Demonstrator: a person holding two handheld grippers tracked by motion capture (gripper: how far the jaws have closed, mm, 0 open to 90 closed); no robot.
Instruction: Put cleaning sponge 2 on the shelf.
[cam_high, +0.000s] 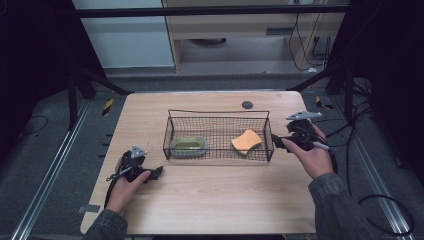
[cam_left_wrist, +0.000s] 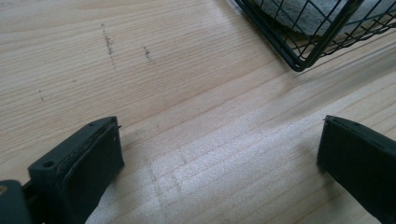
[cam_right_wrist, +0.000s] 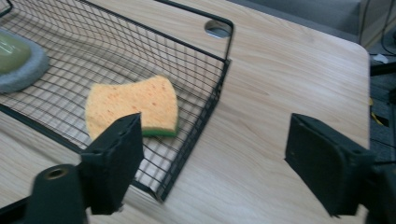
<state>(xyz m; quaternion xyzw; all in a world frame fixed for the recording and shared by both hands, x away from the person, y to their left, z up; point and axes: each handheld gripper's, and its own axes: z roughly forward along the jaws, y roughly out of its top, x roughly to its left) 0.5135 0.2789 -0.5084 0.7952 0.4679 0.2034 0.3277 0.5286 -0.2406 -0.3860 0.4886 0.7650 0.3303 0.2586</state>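
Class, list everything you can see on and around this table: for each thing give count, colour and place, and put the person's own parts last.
Table: one, light wood, centre.
Wire basket: one, black, mid-table.
Sponge: one, orange over green, basket's right part.
Grey dish: one, grey with yellow-green inside, basket's left part.
Round hole: one, dark, table's far edge.
Left gripper: one, black, open, low over bare wood left of the basket.
Right gripper: one, black, open, by the basket's right end.
Hands: two, holding the grippers, sleeves grey.
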